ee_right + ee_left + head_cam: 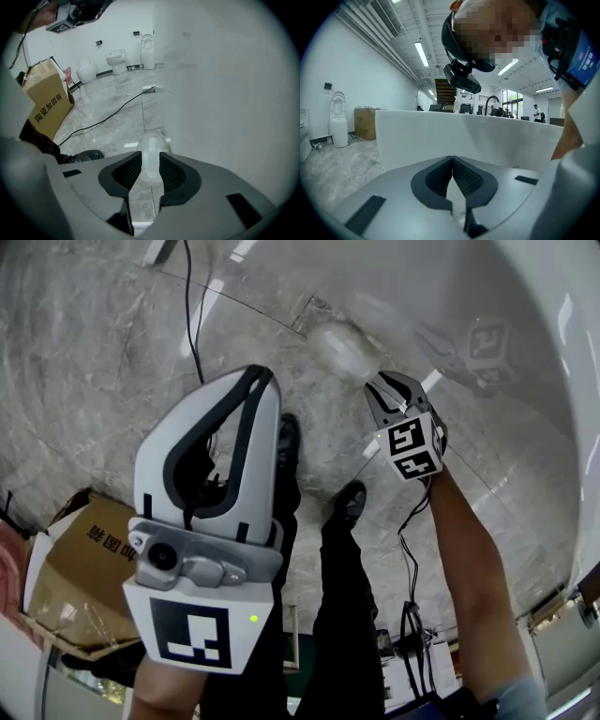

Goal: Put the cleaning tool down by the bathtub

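The cleaning tool point(342, 346), a pale, whitish rounded piece, lies on the grey marble floor at the foot of the white bathtub point(553, 352). My right gripper point(386, 388) hangs just behind it, low over the floor. In the right gripper view the cleaning tool point(151, 154) shows in the gap between the dark pads point(127, 172), lying beyond them against the bathtub wall point(225, 93); the right gripper point(150, 161) stands open. My left gripper point(261, 376) is held up close to the head camera. The left gripper point(452, 161) has its pads pressed together with nothing in them.
A cardboard box point(84, 568) stands at the left behind the person's legs; it also shows as the box point(47, 105) with print. A black cable point(192, 315) runs across the floor. The person's black shoes point(352, 502) stand near the tub. Toilets point(115, 61) line the far wall.
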A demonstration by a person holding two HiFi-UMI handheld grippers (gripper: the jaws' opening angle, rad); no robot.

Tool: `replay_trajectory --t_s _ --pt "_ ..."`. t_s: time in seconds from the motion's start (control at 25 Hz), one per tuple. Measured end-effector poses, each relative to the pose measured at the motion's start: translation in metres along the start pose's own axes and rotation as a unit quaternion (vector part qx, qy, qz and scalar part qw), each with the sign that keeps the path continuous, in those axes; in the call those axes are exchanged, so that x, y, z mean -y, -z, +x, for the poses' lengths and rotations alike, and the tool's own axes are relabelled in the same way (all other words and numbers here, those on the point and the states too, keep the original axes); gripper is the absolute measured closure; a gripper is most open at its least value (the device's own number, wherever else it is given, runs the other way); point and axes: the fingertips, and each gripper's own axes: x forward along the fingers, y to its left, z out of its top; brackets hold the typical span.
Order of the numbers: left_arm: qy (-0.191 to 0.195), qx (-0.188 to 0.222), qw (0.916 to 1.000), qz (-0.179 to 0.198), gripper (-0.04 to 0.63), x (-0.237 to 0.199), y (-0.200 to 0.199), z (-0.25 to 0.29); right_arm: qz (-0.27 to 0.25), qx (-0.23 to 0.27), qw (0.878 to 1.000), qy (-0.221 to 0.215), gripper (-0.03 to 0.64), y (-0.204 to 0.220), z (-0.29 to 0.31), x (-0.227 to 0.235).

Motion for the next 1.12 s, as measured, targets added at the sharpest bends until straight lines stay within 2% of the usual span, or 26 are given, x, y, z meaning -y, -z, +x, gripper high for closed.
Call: replay_trajectory --t_s 0.24,0.4,0.48,0.64,0.76,0.84,0.96,1.12 --pt "-0.012 0.01 0.9999 0.0 0.578 0.004 -0.031 -0.013 -0.002 0.051 0.999 0.008 0.492 -0.05 -0.045 -0.002" --pt "-0.017 0.017 0.9997 0.002 0.578 0.01 -0.064 -0.022 0.021 0.101 0.995 0.01 0.508 -0.103 -0.099 -0.013" --pt "-0.022 0.026 0.9994 0.005 0.578 0.013 -0.085 -0.028 0.013 0.141 0.99 0.01 0.515 -0.138 -0.135 -0.021" --pt "-0.046 0.055 0.9974 0.005 0.578 0.016 -0.13 -0.044 -0.02 0.247 0.969 0.02 0.535 -0.221 -0.224 -0.027" --pt "-0.06 0.071 0.9957 0.007 0.578 0.025 -0.168 -0.059 0.028 0.303 0.952 0.044 0.555 -0.265 -0.297 -0.025" --pt "-0.064 0.081 0.9946 0.009 0.578 0.03 -0.192 -0.066 0.057 0.327 0.941 0.067 0.563 -0.287 -0.337 -0.019" --pt "-0.072 0.098 0.9924 0.013 0.578 0.034 -0.219 -0.072 0.071 0.354 0.928 0.092 0.598 -0.311 -0.381 -0.009" --pt "-0.077 0.117 0.9899 0.018 0.578 0.037 -0.244 -0.073 0.079 0.374 0.917 0.11 0.601 -0.324 -0.41 0.0"
